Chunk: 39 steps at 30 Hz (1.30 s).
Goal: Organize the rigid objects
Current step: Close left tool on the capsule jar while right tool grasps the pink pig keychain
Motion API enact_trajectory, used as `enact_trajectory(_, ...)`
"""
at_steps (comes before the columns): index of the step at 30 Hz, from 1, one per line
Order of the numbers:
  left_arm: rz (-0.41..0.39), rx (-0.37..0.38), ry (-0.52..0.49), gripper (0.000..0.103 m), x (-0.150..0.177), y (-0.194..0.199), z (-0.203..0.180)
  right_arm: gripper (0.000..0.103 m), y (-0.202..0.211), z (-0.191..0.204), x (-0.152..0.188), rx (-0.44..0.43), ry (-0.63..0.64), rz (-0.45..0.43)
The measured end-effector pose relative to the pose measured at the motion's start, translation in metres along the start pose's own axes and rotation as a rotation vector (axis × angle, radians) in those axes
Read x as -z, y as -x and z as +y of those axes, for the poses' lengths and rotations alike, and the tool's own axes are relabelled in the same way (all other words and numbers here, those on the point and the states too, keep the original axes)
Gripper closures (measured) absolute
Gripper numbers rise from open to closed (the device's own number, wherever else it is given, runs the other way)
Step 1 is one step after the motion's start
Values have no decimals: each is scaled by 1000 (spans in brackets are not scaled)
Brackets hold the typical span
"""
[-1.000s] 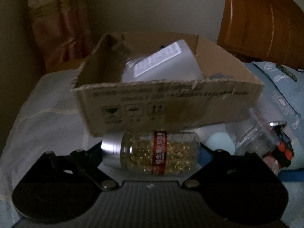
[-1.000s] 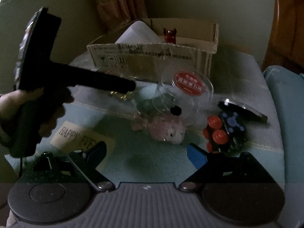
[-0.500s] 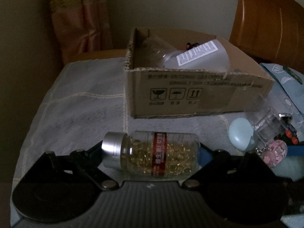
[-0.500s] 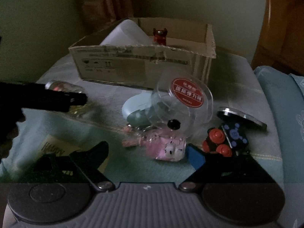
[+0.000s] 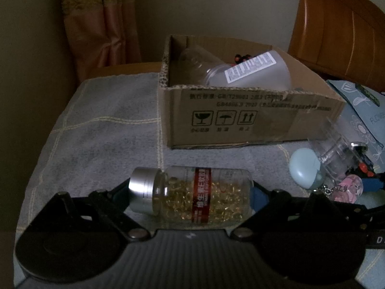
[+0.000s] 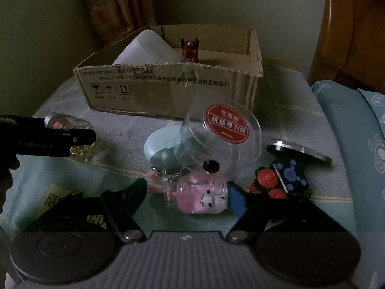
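Left wrist view: the left hand-held gripper (image 5: 192, 192) clamps a capsule bottle (image 5: 192, 193) lengthwise, short of the cardboard box (image 5: 240, 122); next comes carrying it over the rim.

Right wrist view: the right hand-held gripper (image 6: 187, 192) is closing around a pink keychain (image 6: 204, 196) on the bed, the far pad not yet touching.

Both wrist views low, near, facing shared cardboard box (image 5: 252, 120).
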<state>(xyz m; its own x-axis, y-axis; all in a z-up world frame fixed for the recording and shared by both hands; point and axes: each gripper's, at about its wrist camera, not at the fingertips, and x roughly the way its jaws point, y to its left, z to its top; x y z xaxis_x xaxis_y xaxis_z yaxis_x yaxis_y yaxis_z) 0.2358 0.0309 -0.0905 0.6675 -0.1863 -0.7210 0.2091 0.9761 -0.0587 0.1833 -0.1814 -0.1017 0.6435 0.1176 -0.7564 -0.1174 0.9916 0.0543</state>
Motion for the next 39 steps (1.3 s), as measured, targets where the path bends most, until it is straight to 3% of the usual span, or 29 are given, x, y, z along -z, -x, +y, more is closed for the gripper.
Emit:
enact_trajectory(3,3,0,-2,10,-2,-2,1,28,1,-1,1,-10,11,2)
enact_trajectory(11,3,-4,-14,10,-2,-2,0,27,7,-9,3,-191,12,16)
enact_trajectory(15,3,-5,-16,10,-2,-2,1,28,6,-5,1,-150,-1,14)
enact_trajectory(22,4,-4,-12,10,-2,-3,0,41,4,-6,-1,-91,-45,20)
enact_trajectory(33,3,-4,-22,10,-1,-3,0,41,-1,-3,-2,2,-83,41)
enact_trajectory(34,5,-4,-21,10,-1,-3,-1,45,-2,-3,-3,6,-84,39)
enact_trajectory(39,28,11,-34,10,-3,-2,-2,45,0,-4,-4,-6,-76,61)
